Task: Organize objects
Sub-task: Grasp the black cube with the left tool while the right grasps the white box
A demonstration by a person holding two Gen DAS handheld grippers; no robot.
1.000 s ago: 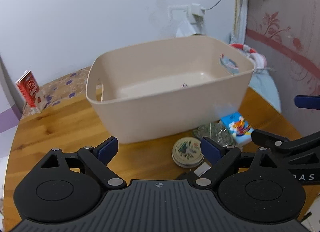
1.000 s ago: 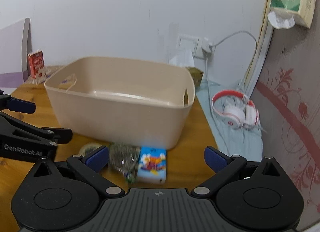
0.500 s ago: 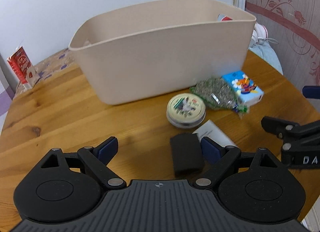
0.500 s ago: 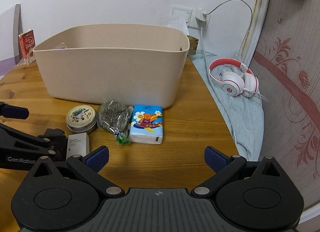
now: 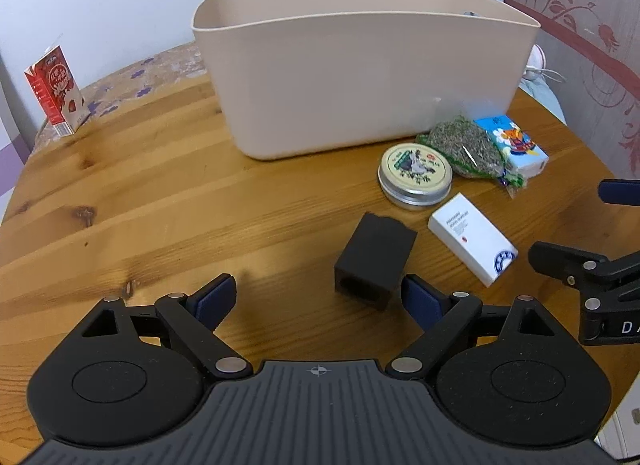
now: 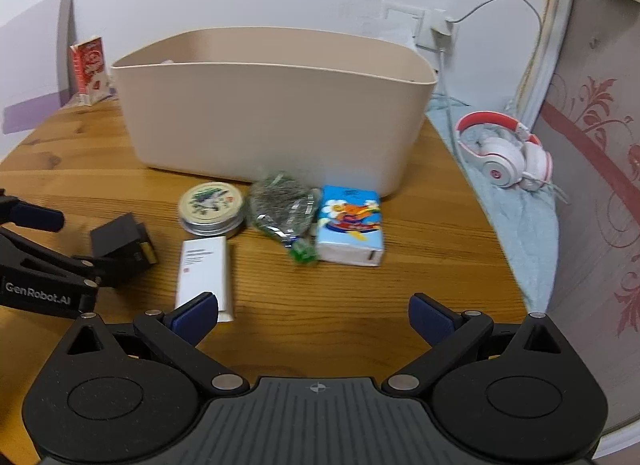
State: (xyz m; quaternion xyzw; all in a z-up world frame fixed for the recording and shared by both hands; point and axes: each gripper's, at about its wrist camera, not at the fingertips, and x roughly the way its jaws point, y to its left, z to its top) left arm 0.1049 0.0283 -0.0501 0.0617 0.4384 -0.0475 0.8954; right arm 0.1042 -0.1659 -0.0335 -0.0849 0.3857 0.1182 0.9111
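Both grippers, left (image 5: 318, 299) and right (image 6: 314, 315), gape wide, holding nothing; beige tub (image 5: 360, 65) at twelve o'clock, contents hidden behind its wall

The light is soft and even, a bit dim, with no bright glare. The black box (image 5: 374, 263) drops only a faint shadow on the desk (image 5: 160, 201). Both pictures bend round at the edges, with dark corners. In the right view, the green bag (image 6: 282, 207) looks a little blurry.
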